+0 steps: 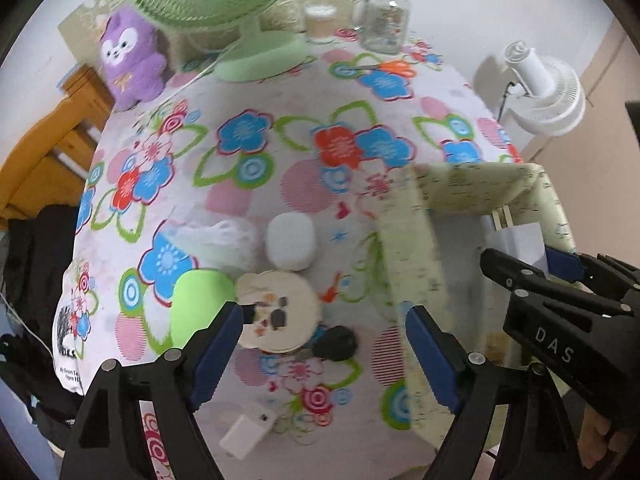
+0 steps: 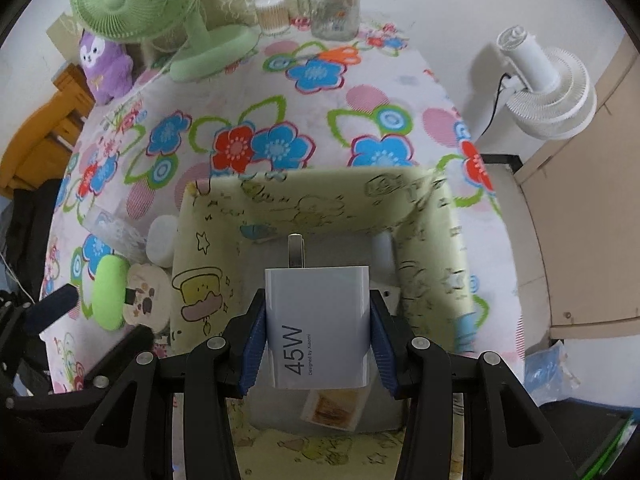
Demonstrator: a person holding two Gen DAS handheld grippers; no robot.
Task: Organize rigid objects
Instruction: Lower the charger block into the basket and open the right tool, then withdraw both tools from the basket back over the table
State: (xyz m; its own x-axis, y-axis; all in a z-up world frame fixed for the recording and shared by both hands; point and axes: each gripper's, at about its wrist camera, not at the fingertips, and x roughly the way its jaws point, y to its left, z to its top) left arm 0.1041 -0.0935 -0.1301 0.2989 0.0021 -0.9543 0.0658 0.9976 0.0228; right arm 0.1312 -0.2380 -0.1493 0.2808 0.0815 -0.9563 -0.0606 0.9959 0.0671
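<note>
Two blue pads of the right tool (image 2: 318, 344) clamp the light, stiff, slick-sided charger (image 2: 318, 320) across its flat faces; left tool (image 1: 324, 344) gapes empty.

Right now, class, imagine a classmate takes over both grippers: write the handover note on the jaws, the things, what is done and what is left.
Right gripper: jaws shut on the white 45W charger plug, held over the pale green fabric storage box.
Left gripper: open, holding nothing, above the round cream cartoon-printed disc.
In the box: a small picture card.
On the flowered tablecloth: lime green oval object, white rounded block, small black object, white rectangular adapter.
Left: drop the plug in, then collect the rest.
</note>
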